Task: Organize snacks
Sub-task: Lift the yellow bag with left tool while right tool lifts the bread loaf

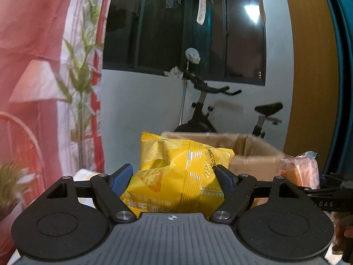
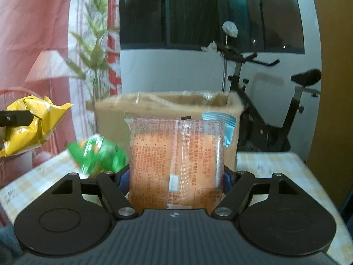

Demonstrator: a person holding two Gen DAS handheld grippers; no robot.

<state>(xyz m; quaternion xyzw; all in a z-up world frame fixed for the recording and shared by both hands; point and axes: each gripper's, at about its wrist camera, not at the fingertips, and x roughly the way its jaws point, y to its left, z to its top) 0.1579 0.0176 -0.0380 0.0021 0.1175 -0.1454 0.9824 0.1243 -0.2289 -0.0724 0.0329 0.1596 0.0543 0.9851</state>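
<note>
Nearest the left wrist camera, a crumpled yellow chip bag (image 1: 176, 176) is pinched between the blue pads of the left gripper (image 1: 174, 177), its foil creased where the pads press in, so that it can be carried clear of the table. In the right wrist view, an orange cake packet (image 2: 176, 161) is clamped upright across its width by the right gripper (image 2: 176, 176), a hold that suits its flat, stiff shape. Just beyond, a green snack bag (image 2: 97, 154) is seen blurred over the checked table (image 2: 275, 165), and whether it rests there cannot be told. Behind both packets an open cardboard box (image 2: 233, 114) is set, judged to be where the snacks are to be gathered. Farthest back, an exercise bike (image 1: 205, 110) is stood against the wall.
</note>
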